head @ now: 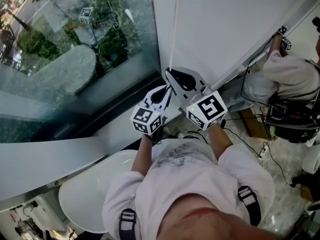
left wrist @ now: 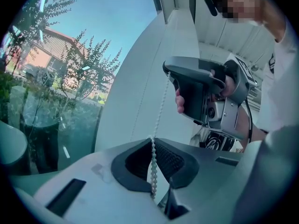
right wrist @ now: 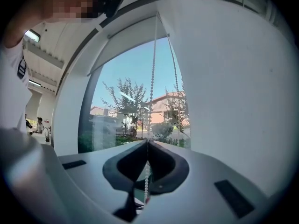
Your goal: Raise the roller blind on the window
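Observation:
A white bead chain (head: pixel 173 29) hangs down beside the window glass. Both grippers are closed on it, close together. My left gripper (head: pixel 166 92) is shut with the bead chain (left wrist: pixel 159 111) pinched between its dark pads (left wrist: pixel 170 160); a short tail of beads hangs below. My right gripper (head: pixel 173 74) grips the same chain just above it, and the right gripper (left wrist: pixel 196 90) shows close ahead in the left gripper view. In the right gripper view the bead chain (right wrist: pixel 153 73) runs straight up from the shut jaws to the roller blind (right wrist: pixel 128 38), which covers the window's top; a second strand (right wrist: pixel 175 73) hangs beside it.
A white wall panel (head: pixel 230 24) stands right of the glass (head: pixel 75 44). A white rounded tabletop (head: pixel 85 194) lies below my left arm. Another person (head: pixel 290 79) crouches at the far right among cables (head: pixel 260 144) and gear on the floor.

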`<action>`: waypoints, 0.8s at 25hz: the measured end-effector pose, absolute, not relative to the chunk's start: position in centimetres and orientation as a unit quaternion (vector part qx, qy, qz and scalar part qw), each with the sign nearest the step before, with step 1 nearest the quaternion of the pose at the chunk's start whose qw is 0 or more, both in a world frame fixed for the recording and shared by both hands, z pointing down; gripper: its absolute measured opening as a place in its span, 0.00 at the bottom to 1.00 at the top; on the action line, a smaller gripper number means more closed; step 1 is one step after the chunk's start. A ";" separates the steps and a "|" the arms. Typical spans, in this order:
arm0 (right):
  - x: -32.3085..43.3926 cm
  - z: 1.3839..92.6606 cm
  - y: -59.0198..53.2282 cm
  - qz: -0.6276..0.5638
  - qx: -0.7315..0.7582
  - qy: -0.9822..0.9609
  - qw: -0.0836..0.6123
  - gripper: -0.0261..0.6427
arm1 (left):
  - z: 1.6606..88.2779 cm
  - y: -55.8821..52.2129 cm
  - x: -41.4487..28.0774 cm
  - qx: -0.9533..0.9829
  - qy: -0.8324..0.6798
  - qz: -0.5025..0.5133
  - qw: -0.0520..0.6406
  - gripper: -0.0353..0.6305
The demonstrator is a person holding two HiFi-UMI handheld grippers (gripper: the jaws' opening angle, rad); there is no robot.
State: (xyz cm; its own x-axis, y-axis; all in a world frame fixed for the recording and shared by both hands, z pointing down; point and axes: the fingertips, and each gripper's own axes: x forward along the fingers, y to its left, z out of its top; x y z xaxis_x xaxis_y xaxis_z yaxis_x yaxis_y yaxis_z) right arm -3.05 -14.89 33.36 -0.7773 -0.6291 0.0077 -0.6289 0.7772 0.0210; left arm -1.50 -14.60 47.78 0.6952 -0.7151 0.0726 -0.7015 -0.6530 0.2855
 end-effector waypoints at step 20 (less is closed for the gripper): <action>-2.4 36.2 -14.4 -0.056 0.344 -0.936 0.049 0.13 | 48.7 -14.4 -2.1 0.903 -0.410 -0.008 0.130 0.08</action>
